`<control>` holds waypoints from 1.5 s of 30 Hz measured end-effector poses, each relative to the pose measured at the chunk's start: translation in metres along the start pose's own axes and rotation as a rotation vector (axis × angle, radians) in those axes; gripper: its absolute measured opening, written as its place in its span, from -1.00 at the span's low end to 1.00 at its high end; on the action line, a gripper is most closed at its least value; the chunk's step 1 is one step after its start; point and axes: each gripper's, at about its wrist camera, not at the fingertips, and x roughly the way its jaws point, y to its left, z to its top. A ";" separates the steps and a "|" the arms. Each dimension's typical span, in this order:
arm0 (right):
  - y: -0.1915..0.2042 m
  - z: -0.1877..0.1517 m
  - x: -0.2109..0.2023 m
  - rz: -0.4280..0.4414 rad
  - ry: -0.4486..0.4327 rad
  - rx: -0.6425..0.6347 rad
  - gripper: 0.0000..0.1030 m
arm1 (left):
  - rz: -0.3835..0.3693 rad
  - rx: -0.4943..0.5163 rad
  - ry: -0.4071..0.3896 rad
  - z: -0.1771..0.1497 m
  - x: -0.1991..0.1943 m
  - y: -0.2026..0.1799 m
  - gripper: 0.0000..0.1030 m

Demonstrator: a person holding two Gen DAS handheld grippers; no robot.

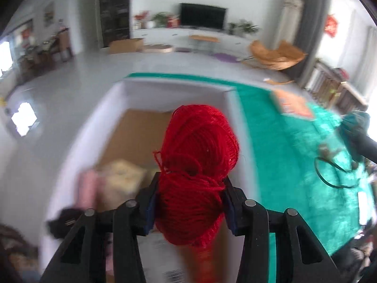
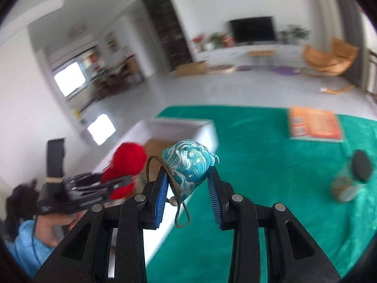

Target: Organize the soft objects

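Left wrist view: left gripper fingers clench the red yarn ball right above the open white box. Right gripper fingers grasp a blue patterned pouch above the green cloth, box farther off left, so left hand's nearer.

The left hand-held gripper points steeply downward, its black fingers pinching a red ball of yarn from both sides. A bare hand in a light-blue sleeve grips its handle from below. The right hand-held gripper tilts down more gently, its ribbed blue pads squeezing a small teal wave-patterned fabric pouch.
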 end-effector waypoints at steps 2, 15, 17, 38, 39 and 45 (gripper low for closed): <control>0.039 -0.011 0.033 0.089 0.065 -0.013 -0.24 | 0.115 -0.007 0.012 -0.016 -0.002 0.027 0.56; 0.092 -0.058 0.082 0.052 0.227 -0.077 0.43 | 0.286 0.016 -0.124 -0.044 -0.039 0.012 0.94; 0.093 -0.063 0.074 0.000 0.235 -0.105 0.43 | 0.330 0.029 -0.142 -0.044 -0.047 0.001 0.95; 0.131 -0.074 0.053 -0.159 0.263 -0.272 0.43 | 0.365 -0.072 -0.160 -0.064 -0.085 0.003 0.95; 0.134 -0.075 0.054 -0.161 0.265 -0.281 0.43 | 0.368 -0.075 -0.158 -0.065 -0.085 0.004 0.95; 0.147 -0.079 0.057 -0.173 0.274 -0.330 0.43 | 0.378 -0.090 -0.152 -0.067 -0.083 0.010 0.95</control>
